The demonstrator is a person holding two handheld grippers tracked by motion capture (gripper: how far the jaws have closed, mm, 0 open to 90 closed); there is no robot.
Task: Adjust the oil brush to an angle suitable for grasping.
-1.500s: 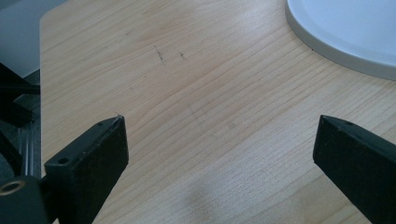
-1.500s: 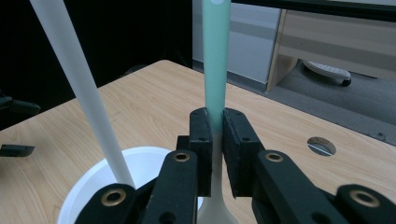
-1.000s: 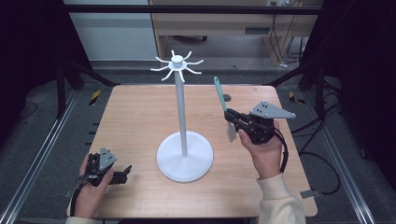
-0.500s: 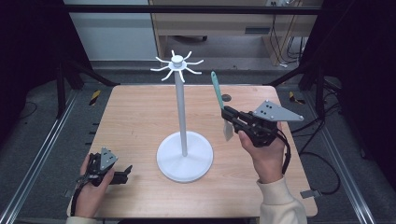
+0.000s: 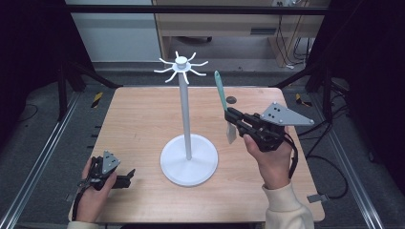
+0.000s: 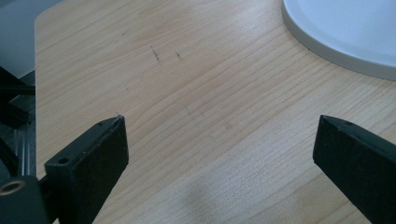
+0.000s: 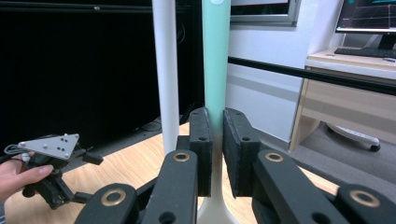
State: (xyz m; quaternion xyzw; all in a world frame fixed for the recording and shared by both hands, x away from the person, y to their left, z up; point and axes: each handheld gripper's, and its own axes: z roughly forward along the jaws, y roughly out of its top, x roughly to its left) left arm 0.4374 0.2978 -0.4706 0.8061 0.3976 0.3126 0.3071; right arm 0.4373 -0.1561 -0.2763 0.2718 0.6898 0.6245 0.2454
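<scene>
The right gripper (image 7: 215,154) has its jaws closed on the lower part of a mint-green spatula (image 7: 215,60), the handle rising straight up the middle of the right gripper view and the pale blade end hanging below the pads. In the high view the spatula (image 5: 220,93) stands nearly upright right of centre, just right of the white hook stand (image 5: 186,114) and short of its ring of hooks at the top. It looks light, stiff in the handle and smooth, so it could swivel in a narrow pinch; a hold near the blade, as here, leaves the top end free for a hook. The left gripper (image 6: 219,154), jaws wide apart with nothing between them, rests low at lower left on the wooden table (image 5: 138,119), near the stand's round base (image 6: 345,32). Dark floor and a desk lie beyond
</scene>
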